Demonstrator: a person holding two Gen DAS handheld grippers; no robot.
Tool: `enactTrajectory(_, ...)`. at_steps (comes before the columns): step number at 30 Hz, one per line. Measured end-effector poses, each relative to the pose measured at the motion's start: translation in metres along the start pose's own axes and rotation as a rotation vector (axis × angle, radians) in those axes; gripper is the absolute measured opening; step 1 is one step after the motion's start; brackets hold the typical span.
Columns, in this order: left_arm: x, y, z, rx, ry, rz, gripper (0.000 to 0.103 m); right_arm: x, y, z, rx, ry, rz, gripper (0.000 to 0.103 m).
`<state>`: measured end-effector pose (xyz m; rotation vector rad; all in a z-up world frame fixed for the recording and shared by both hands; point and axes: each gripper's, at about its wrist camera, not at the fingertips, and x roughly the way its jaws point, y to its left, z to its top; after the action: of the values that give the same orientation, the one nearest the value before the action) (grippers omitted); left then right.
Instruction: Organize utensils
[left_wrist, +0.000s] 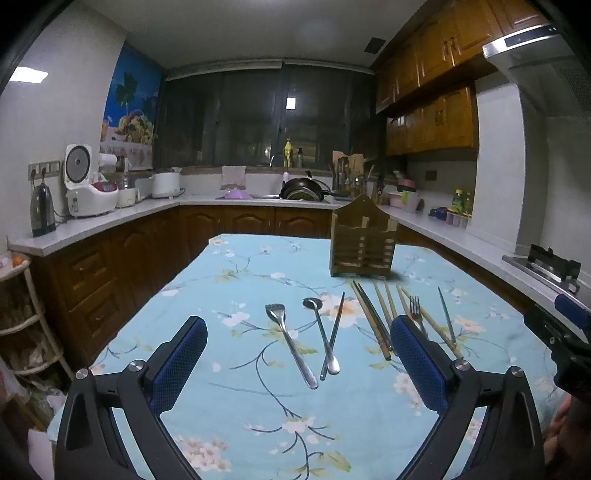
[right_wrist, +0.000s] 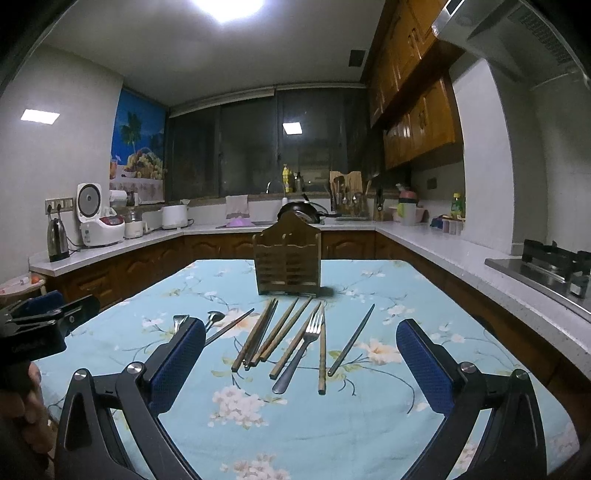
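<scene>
The worktop (right_wrist: 332, 424), under a pale blue flowered cloth, carries everything. On it the wooden caddy (right_wrist: 287, 258) stands upright at the far end, a slatted box with a peaked back, and it seems to hold nothing yet, though its inside is hard to see.

All the utensils lie loose in front of the caddy, on the near side of it, roughly pointing toward it. Directly in front are the wooden chopsticks (right_wrist: 258, 341), several fanned together and partly overlapping, with one more (right_wrist: 322, 350) lying alone. Between these lies the metal fork (right_wrist: 301, 347), tines toward the caddy. A dark metal chopstick (right_wrist: 351, 339) lies off to the caddy's right, a second one (left_wrist: 334, 334) to its left. Further left are a slotted spoon (left_wrist: 290, 341) and a small spoon (left_wrist: 321, 332), whose handle crosses the dark chopstick.

Both tongs hover above the near cloth, spread wide and gripping nothing: the left tongs (left_wrist: 297, 358) short of the spoons, the right tongs (right_wrist: 301, 360) short of the fork and chopsticks.

Judging from this, sorting has not begun. A clean start would be a piece lying alone, such as the right-hand dark chopstick: close across its shaft near the middle, lift level, then tip it upright over a caddy slot.
</scene>
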<state>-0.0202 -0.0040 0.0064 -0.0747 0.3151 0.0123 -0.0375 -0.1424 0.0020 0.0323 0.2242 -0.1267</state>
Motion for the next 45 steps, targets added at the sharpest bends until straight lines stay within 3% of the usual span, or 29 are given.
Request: enactTrajectory(45, -0.0031, -0.0109, -0.002, 0.042, -0.012, 0.0, 0.1, -0.0054, 0.0048, 0.0058, 0.01, -0.012, 0.005, 0.103)
